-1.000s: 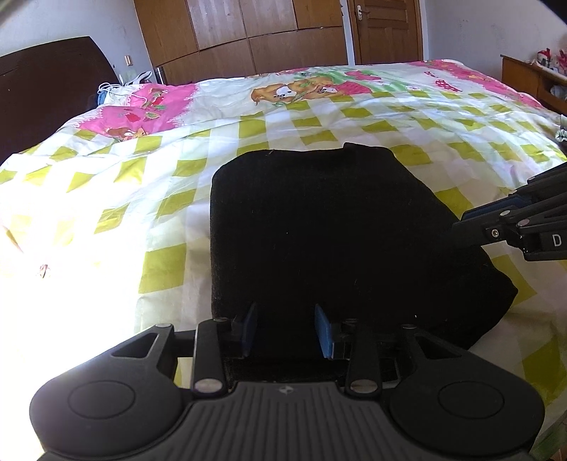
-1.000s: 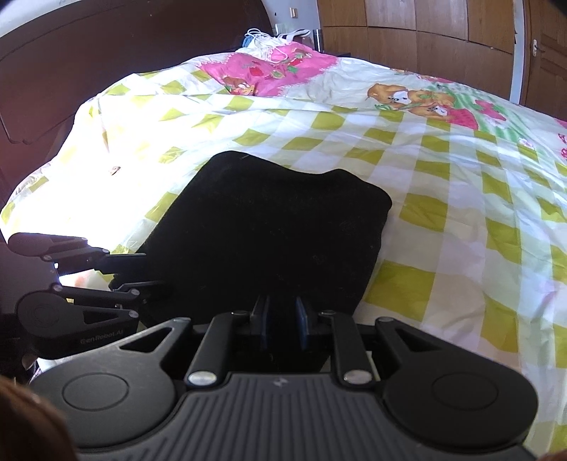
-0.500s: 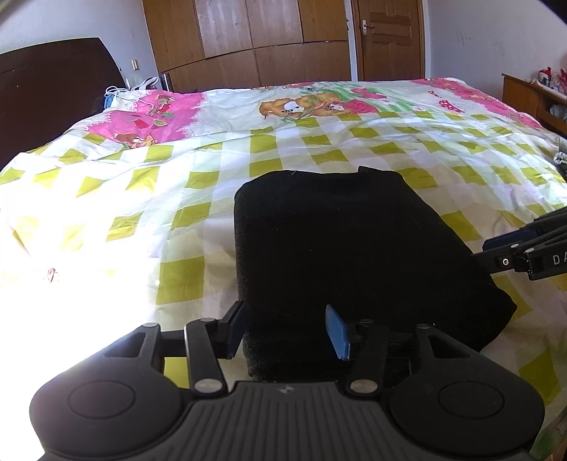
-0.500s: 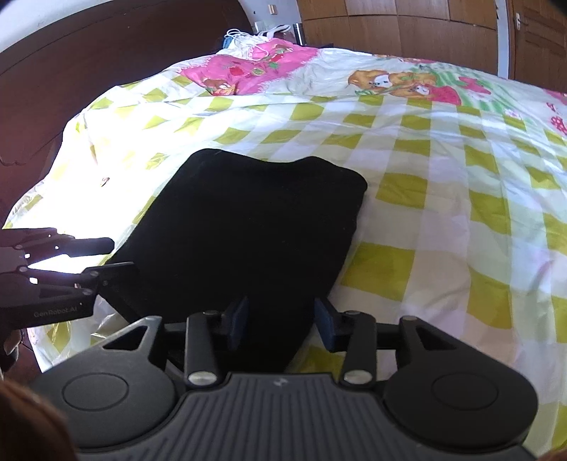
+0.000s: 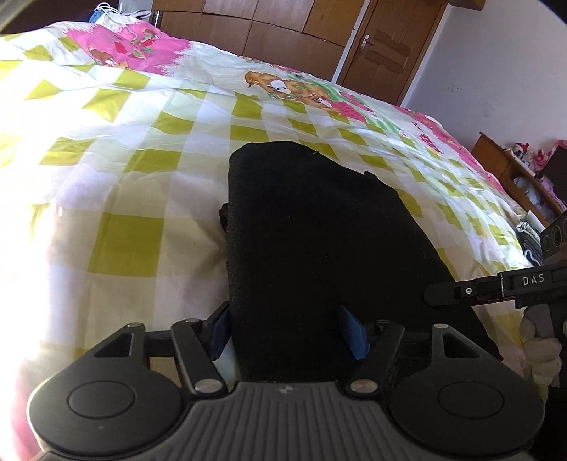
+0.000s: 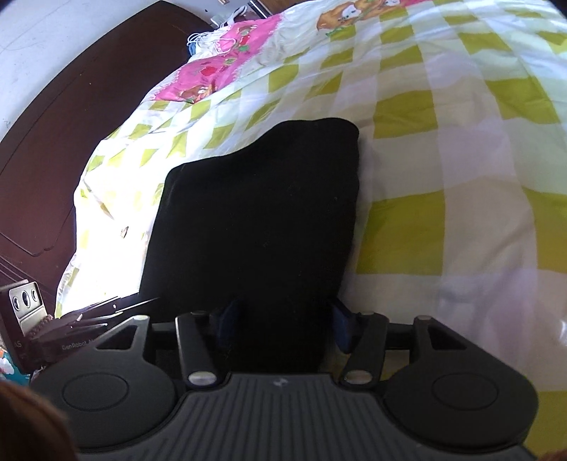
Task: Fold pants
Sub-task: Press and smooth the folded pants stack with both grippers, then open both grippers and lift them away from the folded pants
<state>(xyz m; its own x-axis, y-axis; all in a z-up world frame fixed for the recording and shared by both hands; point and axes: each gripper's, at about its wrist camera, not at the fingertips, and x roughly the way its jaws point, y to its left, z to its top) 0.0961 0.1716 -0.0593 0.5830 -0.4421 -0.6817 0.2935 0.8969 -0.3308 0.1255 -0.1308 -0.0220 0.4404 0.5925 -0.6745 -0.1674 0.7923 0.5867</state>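
Observation:
The black pants lie folded into a thick rectangle on the green-and-white checked quilt. My left gripper is at the fold's near left corner. Its jaws are opening, and the cloth lies between the blue pads without being pinched. My right gripper is at the near right part of the pants. Its jaws are opening too, with cloth between the spread pads. Each gripper shows in the other's view: the right gripper at the pants' right edge, the left gripper at their left edge.
The quilt covers the whole bed. A dark wooden headboard stands on the left. Behind are a wooden wardrobe and a door. A low shelf with small items stands at the right. A white-gloved hand holds the right gripper.
Both pairs of jaws have spread from nearly closed on the pants' near edge to wide apart. Both grippers have sunk toward the bed and rolled, so the views are tilted.

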